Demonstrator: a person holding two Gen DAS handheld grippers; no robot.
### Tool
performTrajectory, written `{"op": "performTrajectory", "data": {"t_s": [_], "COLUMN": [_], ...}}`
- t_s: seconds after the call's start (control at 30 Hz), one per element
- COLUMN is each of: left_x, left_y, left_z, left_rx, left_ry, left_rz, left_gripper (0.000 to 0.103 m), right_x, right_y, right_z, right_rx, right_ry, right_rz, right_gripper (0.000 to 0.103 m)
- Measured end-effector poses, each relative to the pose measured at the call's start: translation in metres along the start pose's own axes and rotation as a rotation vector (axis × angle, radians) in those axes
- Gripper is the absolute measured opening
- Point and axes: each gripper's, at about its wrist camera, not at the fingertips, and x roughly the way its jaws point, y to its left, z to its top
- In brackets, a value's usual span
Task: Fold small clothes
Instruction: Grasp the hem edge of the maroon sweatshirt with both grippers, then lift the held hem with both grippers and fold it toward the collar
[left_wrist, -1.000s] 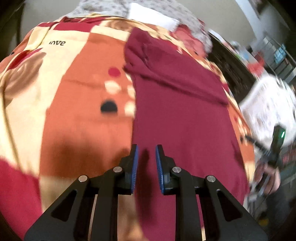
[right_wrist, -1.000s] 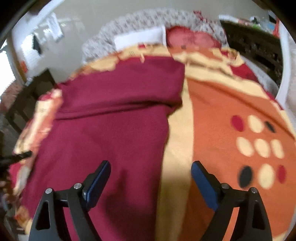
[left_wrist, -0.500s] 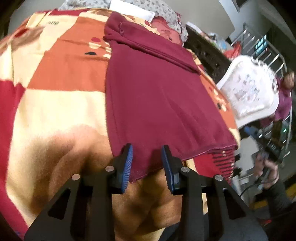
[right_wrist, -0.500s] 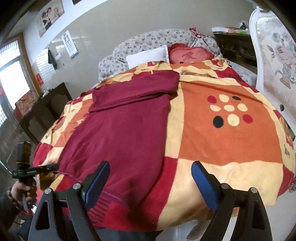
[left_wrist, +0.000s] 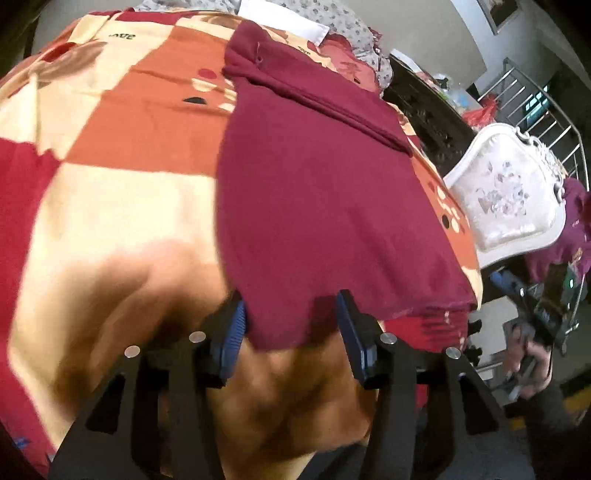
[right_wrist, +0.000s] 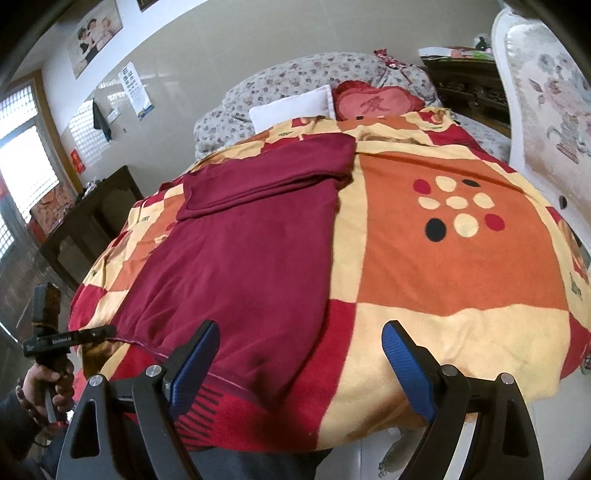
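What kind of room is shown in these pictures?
Most likely a home bedroom: a bed under a checked blanket, pillows by the wall, and a dark cabinet beside it.

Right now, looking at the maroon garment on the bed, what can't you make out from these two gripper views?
- Left wrist view: the maroon garment has its near hem corner blurred; the left gripper, jaws just opening, straddles it, but contact is unclear.
- Right wrist view: the garment's near hem is partly covered by the right gripper's left finger.
- Both views: the sleeves are folded under the top band, so their layout is hidden.
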Motion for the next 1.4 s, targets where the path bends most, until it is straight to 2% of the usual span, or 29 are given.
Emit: {"op": "performTrajectory", "data": {"t_s": [0.13, 0.17, 0.2, 0.23, 0.3, 0.4, 0.53, 0.6, 0.67, 0.73, 0.77, 0.93, 1.13, 1.27, 1.4], "left_x": [0.001, -0.001, -0.003, -0.004, -0.007, -0.008, -0.006, -0.005, -0.005, -0.007, -0.008, -0.008, -0.007, -0.010, -0.016], "left_y": [0.001, 0.004, 0.006, 0.008, 0.012, 0.011, 0.006, 0.006, 0.007, 0.006, 0.005, 0.006, 0.003, 0.006, 0.002], "left_z": [0.002, 0.001, -0.001, -0.001, -0.003, -0.003, -0.003, -0.003, -0.003, -0.003, -0.002, -0.005, -0.008, -0.010, -0.007], "left_rx": [-0.034, -0.051, -0.063, -0.076, -0.105, -0.099, -0.074, -0.082, -0.094, -0.095, -0.095, -0.095, -0.091, -0.130, -0.128], "left_ry": [-0.016, -0.022, -0.024, -0.020, -0.016, -0.014, 0.002, 0.003, -0.003, -0.016, -0.021, -0.029, -0.028, -0.047, -0.059], "left_rz": [-0.015, -0.021, -0.017, -0.009, -0.011, -0.001, 0.029, 0.030, 0.024, 0.015, 0.019, 0.041, 0.066, 0.052, 0.014], "left_gripper": [0.047, 0.043, 0.039, 0.029, 0.022, 0.021, 0.021, 0.021, 0.021, 0.021, 0.017, 0.016, 0.017, 0.016, 0.010], "right_x": [-0.003, -0.002, 0.000, 0.003, 0.012, 0.025, 0.051, 0.051, 0.048, 0.045, 0.046, 0.055, 0.050, 0.050, 0.037], "right_y": [-0.004, -0.004, -0.004, -0.004, -0.003, 0.001, -0.004, -0.006, 0.002, 0.002, -0.001, -0.009, 0.002, 0.007, 0.015], "right_z": [-0.017, -0.022, -0.025, -0.028, -0.030, -0.029, -0.030, -0.029, -0.026, -0.026, -0.026, -0.034, -0.033, -0.028, -0.020], "right_rx": [0.025, 0.027, 0.033, 0.048, 0.080, 0.076, 0.141, 0.171, 0.128, 0.146, 0.171, 0.210, 0.150, 0.132, 0.092], "right_ry": [0.053, 0.061, 0.069, 0.079, 0.093, 0.107, 0.178, 0.165, 0.144, 0.125, 0.124, 0.142, 0.143, 0.159, 0.117], "right_rz": [0.025, 0.035, 0.045, 0.058, 0.110, 0.135, 0.146, 0.182, 0.210, 0.254, 0.281, 0.283, 0.236, 0.209, 0.218], "right_gripper": [0.086, 0.083, 0.079, 0.076, 0.059, 0.050, 0.047, 0.046, 0.045, 0.035, 0.025, 0.019, 0.019, 0.019, 0.014]}}
